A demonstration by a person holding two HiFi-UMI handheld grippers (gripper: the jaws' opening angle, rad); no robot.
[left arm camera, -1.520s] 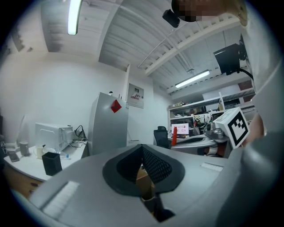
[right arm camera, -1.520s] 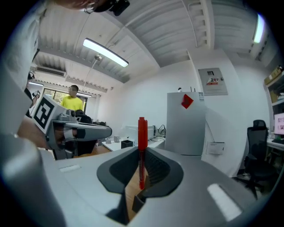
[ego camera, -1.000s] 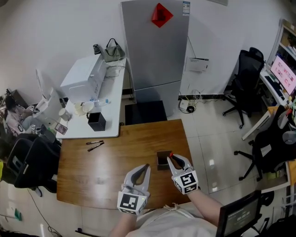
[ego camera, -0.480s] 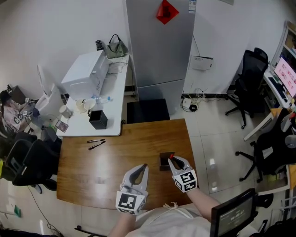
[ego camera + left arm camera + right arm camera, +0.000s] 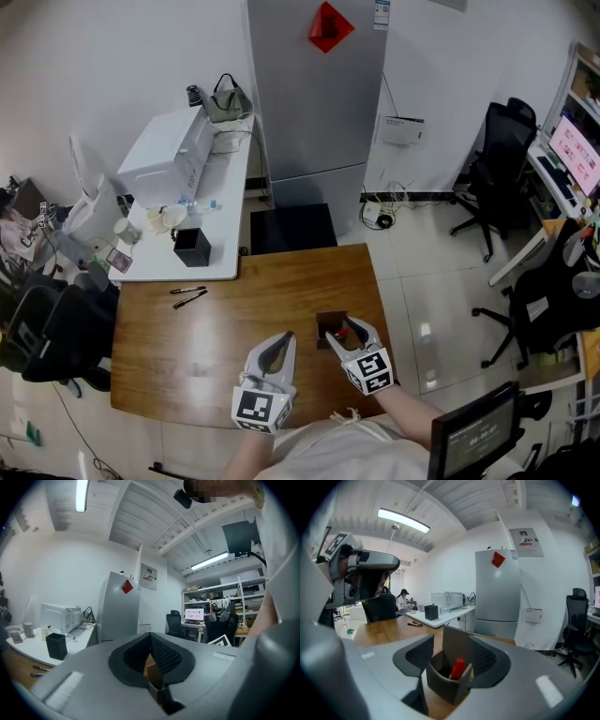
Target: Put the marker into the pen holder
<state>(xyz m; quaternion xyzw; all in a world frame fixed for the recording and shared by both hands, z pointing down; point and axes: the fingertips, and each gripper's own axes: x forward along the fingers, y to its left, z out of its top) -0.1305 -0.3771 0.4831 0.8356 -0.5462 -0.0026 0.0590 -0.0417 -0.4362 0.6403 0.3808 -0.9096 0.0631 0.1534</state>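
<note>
**A:** What had changed from a second before?

**B:** The right gripper (image 5: 452,645) had come down over the pen holder (image 5: 440,686). Its jaws had just been opening and stood wide, with the red marker (image 5: 458,667) between them but unpinched.

**A:** Where was the marker?

**B:** In the holder, leaning on its rim.

**A:** Which step?

**B:** The release, I'd judge. Next, the gripper needed to back out without knocking the holder.

**A:** And the left gripper (image 5: 281,342)?

**B:** Clenched on nothing, idle alongside.

**A:** The surroundings?

**B:** A wooden desk (image 5: 234,323) with two pens (image 5: 189,295) at its far left. Beyond were a white desk (image 5: 220,244), a grey fridge (image 5: 314,103) and an office chair (image 5: 497,159).
</note>
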